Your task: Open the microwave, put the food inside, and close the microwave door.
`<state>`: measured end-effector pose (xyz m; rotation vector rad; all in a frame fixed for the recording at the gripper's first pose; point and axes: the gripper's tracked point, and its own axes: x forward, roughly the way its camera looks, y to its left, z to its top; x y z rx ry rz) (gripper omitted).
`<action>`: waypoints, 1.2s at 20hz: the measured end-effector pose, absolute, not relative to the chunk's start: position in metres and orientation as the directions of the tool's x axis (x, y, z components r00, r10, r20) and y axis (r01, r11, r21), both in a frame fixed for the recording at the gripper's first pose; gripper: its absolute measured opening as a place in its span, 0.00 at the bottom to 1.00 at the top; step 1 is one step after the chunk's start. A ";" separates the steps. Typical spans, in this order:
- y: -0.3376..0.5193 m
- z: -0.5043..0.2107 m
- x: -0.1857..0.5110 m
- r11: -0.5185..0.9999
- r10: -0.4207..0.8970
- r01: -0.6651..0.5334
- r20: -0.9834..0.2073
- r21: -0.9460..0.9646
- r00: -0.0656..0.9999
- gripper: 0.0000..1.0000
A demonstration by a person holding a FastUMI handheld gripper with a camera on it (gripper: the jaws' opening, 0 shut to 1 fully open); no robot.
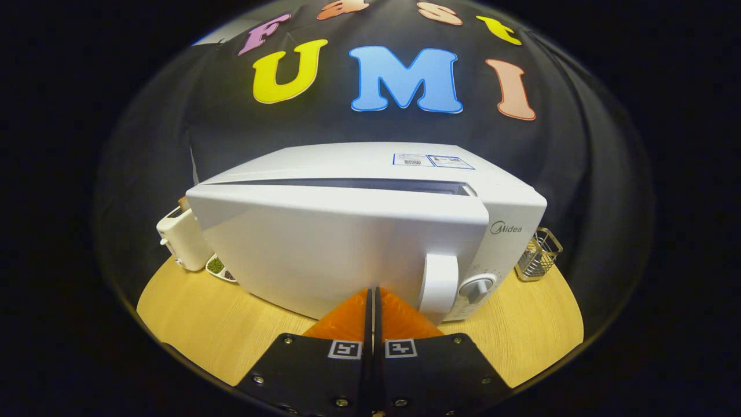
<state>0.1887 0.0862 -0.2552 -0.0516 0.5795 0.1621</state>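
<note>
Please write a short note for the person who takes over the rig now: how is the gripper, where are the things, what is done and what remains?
Hand-held gripper: the orange fingers are closed together with nothing between them, tips right at the lower front of the microwave door, just left of its handle.
Microwave: stands on the wooden table. The door is ajar, with a gap along its top edge, not fully closed.
Food: whether it is inside cannot be seen from here.
Nearby: a white toaster and a small dish to the left, a wire basket to the right.
Left: press the door fully shut, after checking the food is in.
</note>
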 end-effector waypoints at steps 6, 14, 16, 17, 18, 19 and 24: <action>0.085 -0.257 0.196 0.987 0.119 -0.158 -0.537 -0.026 0.835 0.00; 0.085 -0.261 0.202 0.993 0.101 -0.114 -0.569 0.013 0.816 0.00; 0.086 -0.252 0.199 0.994 0.100 -0.103 -0.558 0.026 0.824 0.01; 0.087 -0.246 0.195 0.995 0.098 -0.101 -0.544 0.024 0.833 0.01; 0.088 -0.239 0.192 0.994 0.097 -0.104 -0.532 0.017 0.841 0.01; 0.091 -0.234 0.186 0.993 0.105 -0.115 -0.521 0.013 0.847 0.01; 0.104 -0.195 0.152 0.987 0.147 -0.157 -0.456 0.018 0.878 0.01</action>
